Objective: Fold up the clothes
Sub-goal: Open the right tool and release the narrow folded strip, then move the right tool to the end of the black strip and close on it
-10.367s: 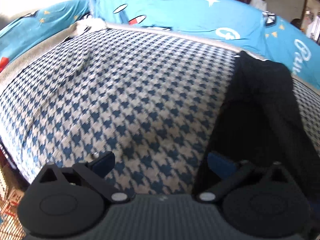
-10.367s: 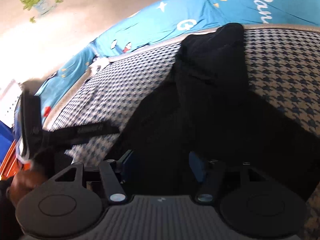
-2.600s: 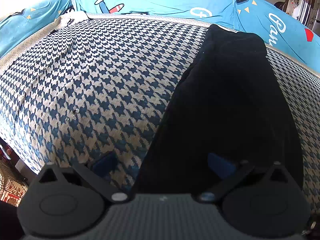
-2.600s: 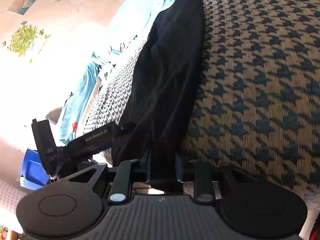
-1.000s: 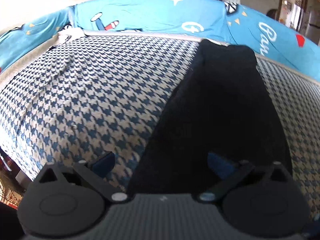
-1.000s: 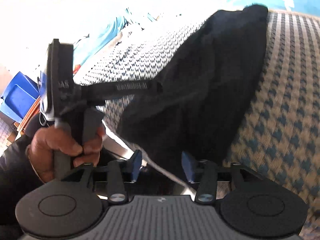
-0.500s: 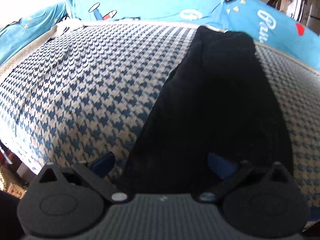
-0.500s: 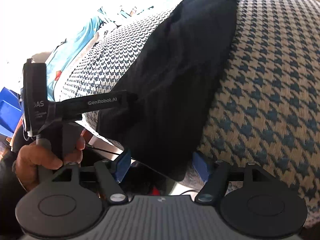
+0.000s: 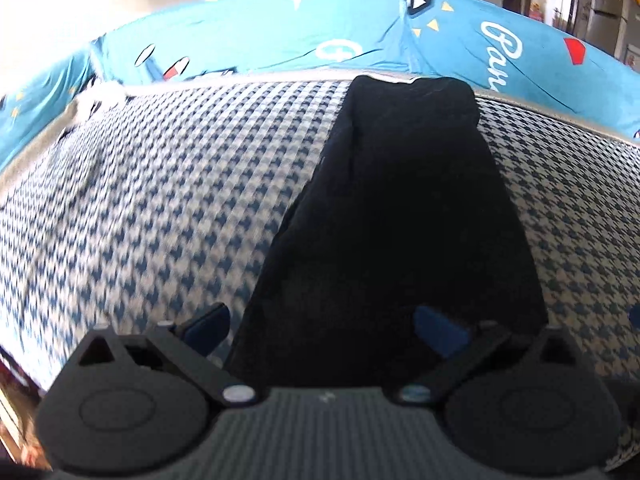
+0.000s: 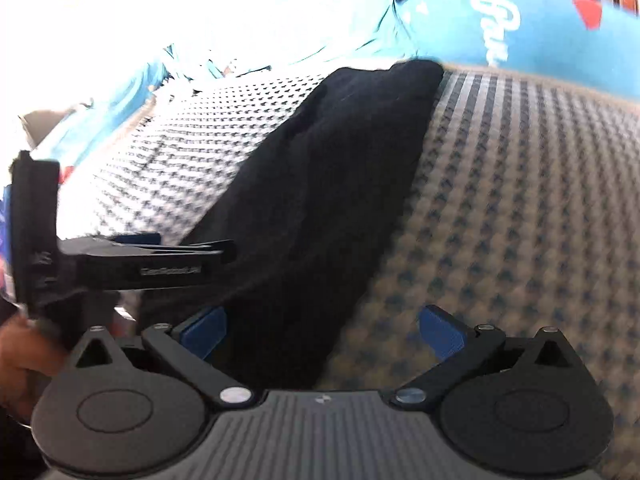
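Black garment (image 9: 400, 208), its near end hidden behind left hand-held gripper (image 9: 322, 326).

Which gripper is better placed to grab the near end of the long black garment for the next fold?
Left, probably. The left gripper is open with the long black garment lying centred between its fingers. The right gripper, also open, straddles only the garment's right edge, mostly over the houndstooth-patterned cover.

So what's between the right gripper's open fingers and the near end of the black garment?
Nothing else. In the right wrist view the right gripper is open, and the black garment on the houndstooth cover runs right down between its fingers.
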Demonstrator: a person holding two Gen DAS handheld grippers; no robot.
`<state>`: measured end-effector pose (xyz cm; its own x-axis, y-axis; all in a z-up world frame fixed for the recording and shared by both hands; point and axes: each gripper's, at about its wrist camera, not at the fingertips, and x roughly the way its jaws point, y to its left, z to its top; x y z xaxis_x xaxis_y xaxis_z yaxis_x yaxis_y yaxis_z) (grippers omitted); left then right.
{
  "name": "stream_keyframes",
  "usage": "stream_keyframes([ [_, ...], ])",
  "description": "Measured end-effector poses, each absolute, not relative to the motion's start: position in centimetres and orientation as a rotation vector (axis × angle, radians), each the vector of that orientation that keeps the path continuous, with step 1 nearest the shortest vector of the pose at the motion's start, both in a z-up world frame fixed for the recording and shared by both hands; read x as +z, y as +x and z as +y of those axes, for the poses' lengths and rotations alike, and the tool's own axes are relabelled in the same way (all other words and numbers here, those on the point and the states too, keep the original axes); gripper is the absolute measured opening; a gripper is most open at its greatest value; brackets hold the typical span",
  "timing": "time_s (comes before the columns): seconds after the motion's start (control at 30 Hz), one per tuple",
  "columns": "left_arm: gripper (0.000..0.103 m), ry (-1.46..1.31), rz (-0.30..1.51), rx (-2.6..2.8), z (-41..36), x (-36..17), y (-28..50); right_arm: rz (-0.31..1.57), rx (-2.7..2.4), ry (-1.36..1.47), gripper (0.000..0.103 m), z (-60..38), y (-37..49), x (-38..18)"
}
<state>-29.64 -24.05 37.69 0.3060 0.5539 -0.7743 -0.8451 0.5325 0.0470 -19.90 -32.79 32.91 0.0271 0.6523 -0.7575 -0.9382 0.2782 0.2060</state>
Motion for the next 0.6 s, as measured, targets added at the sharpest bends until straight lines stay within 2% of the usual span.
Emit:
stream_keyframes([
  [0.17, 0.103, -0.358, 0.867, 0.938, -22.2, 38.3, -27.2, 0.886, 1.227, -0.417, 0.103, -29.7, -17.2, 32.2],
  [0.4, 0.103, -0.352, 0.907, 0.938, -18.9, 37.6, -25.0, 1.027, 1.273, -0.122, 0.103, -27.8, -10.5, 31.8],
  [0.6, 0.103, -0.399, 0.909, 0.938, -16.1, 36.6, -24.0, 1.008, 1.264, -0.052, 0.103, -24.5, -7.4, 31.7],
])
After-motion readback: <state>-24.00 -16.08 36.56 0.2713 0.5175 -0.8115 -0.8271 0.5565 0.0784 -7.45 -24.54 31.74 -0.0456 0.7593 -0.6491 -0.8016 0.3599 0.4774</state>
